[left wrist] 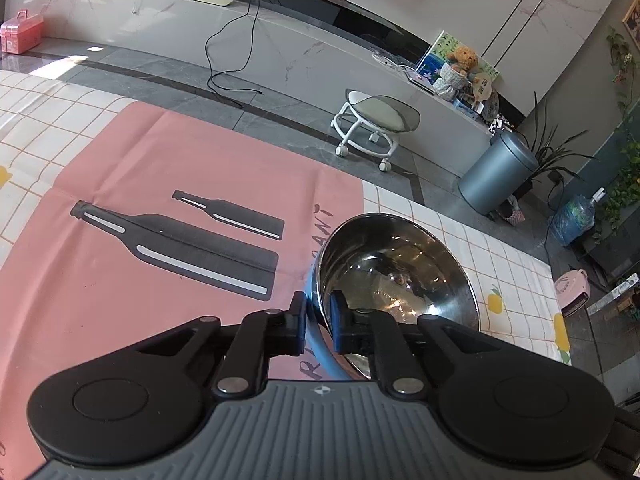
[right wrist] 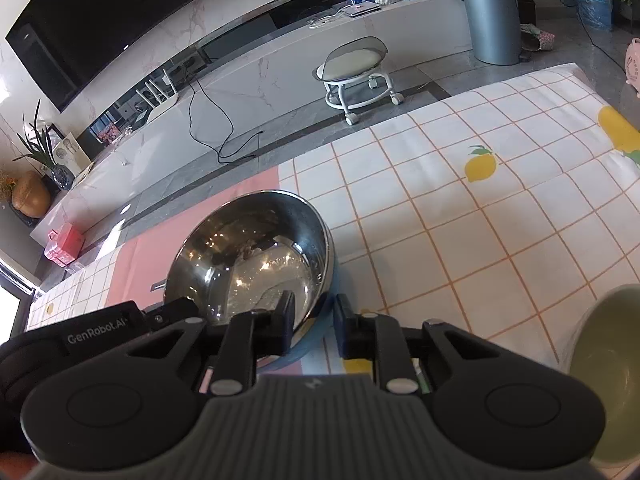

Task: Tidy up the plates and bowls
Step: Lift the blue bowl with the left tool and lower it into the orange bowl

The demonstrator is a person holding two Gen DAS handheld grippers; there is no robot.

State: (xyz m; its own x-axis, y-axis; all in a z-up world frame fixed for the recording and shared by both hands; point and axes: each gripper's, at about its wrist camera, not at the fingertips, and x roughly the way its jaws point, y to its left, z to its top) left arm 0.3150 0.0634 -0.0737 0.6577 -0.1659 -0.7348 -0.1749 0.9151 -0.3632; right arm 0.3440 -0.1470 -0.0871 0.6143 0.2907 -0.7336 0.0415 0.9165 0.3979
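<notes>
Steel bowl [left wrist: 394, 268] pinched from both sides: my left tongs [left wrist: 319, 322] clamp near-left rim, right tongs [right wrist: 314, 322] clamp near-right rim, jaws narrow. Lift together, I reckon.

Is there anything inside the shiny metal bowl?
The shiny metal bowl looks empty, showing only reflections. Each gripper has one finger inside the rim, covering a small part of the wall.

- L gripper [left wrist: 319, 317]: angled down, jaws pinched on steel bowl [left wrist: 400, 264] rim, near-left side.
- R gripper [right wrist: 314, 320]: angled down, jaws clamped across same bowl's near-right rim.
</notes>
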